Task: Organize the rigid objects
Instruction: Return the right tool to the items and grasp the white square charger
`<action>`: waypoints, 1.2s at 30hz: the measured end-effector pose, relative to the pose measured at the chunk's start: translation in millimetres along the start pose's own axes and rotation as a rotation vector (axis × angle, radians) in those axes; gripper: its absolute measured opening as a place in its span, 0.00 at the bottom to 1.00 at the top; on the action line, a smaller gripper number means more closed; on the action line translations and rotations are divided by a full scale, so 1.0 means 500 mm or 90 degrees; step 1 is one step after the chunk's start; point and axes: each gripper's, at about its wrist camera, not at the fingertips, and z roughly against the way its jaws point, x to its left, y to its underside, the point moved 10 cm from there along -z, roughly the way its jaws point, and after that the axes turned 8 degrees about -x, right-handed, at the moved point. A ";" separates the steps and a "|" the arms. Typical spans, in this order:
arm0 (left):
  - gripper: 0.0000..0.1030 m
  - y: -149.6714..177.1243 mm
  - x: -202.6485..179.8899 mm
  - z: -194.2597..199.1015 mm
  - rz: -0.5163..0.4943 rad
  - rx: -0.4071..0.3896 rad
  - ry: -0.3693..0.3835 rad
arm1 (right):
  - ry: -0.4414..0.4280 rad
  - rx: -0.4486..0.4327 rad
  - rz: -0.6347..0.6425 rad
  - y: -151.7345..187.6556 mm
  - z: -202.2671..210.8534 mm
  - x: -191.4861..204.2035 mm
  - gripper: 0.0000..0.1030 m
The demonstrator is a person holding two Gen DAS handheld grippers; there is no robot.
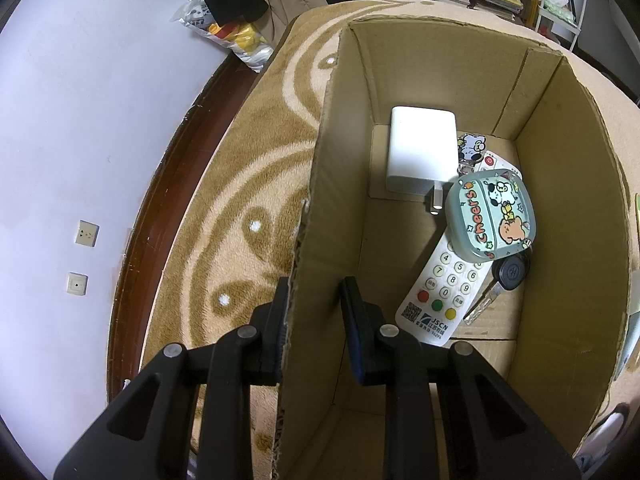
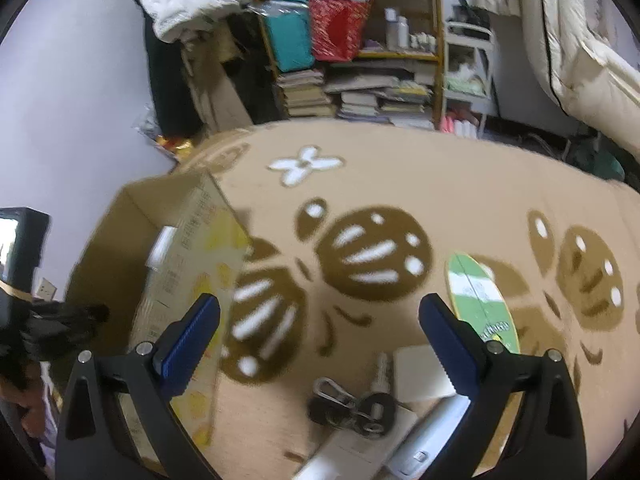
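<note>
An open cardboard box (image 1: 580, 200) stands on a patterned carpet. Inside it lie a white charger (image 1: 422, 148), a white remote (image 1: 444, 288), a teal cartoon case (image 1: 490, 216) and a black car key (image 1: 510, 274). My left gripper (image 1: 315, 284) straddles the box's near left wall, one finger outside and one inside, shut on it. My right gripper (image 2: 320, 300) hangs open above the carpet. Below it lie a bunch of keys (image 2: 352, 404), a white square block (image 2: 420, 372) and a white device (image 2: 424, 440). The box (image 2: 180, 248) sits to its left.
A green-striped oval item (image 2: 480, 300) lies on the carpet (image 2: 400, 184) by my right finger. Shelves of books and bags (image 2: 352, 60) stand behind. A white wall with sockets (image 1: 86, 232) and a dark wooden floor strip run along the left.
</note>
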 end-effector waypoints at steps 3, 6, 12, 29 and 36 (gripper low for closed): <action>0.23 0.000 -0.001 0.000 0.000 0.000 0.000 | 0.017 0.011 -0.004 0.012 -0.007 -0.033 1.00; 0.23 0.000 -0.001 0.001 0.000 0.000 0.000 | 0.017 0.021 -0.020 0.027 -0.012 -0.054 1.00; 0.23 0.000 0.000 0.001 -0.001 0.000 0.000 | 0.028 0.047 -0.045 0.056 -0.027 -0.091 1.00; 0.23 0.001 -0.001 0.002 -0.002 0.000 -0.001 | 0.069 0.102 -0.100 0.108 -0.070 -0.150 0.82; 0.23 0.001 0.000 0.003 -0.003 -0.001 -0.002 | 0.073 0.099 -0.122 0.111 -0.073 -0.171 0.75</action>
